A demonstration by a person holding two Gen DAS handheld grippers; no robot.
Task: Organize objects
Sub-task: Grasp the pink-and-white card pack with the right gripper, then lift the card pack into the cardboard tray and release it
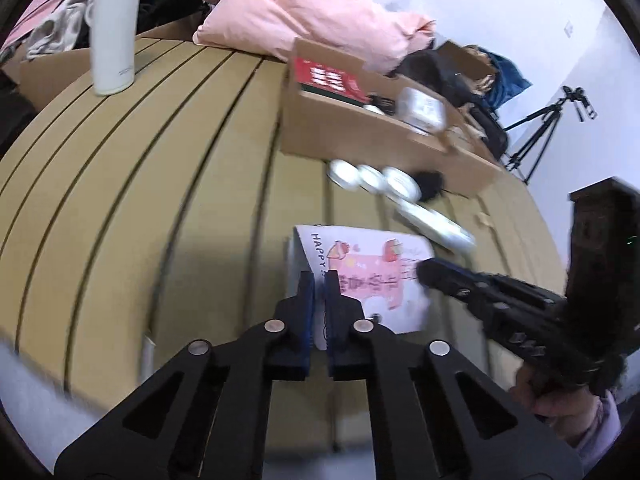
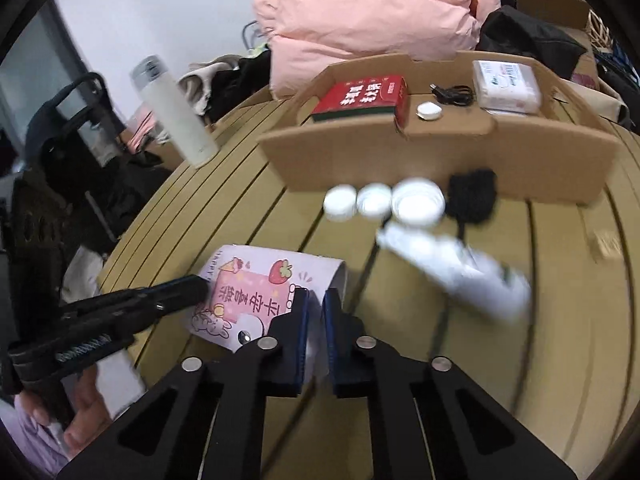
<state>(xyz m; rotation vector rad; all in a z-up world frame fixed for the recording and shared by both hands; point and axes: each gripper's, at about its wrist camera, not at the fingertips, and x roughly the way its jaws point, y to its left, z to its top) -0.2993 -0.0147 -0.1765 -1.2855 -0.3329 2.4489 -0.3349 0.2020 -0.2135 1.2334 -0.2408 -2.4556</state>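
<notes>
Tan slatted tabletop (image 2: 224, 200) with dark grooves fills both my views, backed by a white wall and a heap of clothing that includes a puffy pink quilted jacket (image 2: 360, 12). Starting at the left of my right wrist view, a tall white cylindrical flask (image 2: 176, 112) stands upright near the table's far edge. Nearer me, my left gripper (image 2: 202, 286) reaches in from the left with its jaws brought together at the left edge of a white printed card box with pink strawberry artwork (image 2: 256, 288), which lies on the tabletop in front of me. My right gripper (image 2: 316, 300) has its blue-padded jaws nearly together at the same box's right edge, with a thin white edge between the pads. Beyond the box, three round white lids (image 2: 376, 200) sit in a row just before an open brown cardboard tray (image 2: 400, 152). Inside that tray are a red rectangular box with white lettering (image 2: 360, 96), a small white disc, a coiled black cable (image 2: 452, 94) and a white wrapped tissue pack (image 2: 506, 86). Right of the lids lies a fuzzy black object (image 2: 472, 192), and a blurred white tube (image 2: 456, 268) lies slanted nearer me.
</notes>
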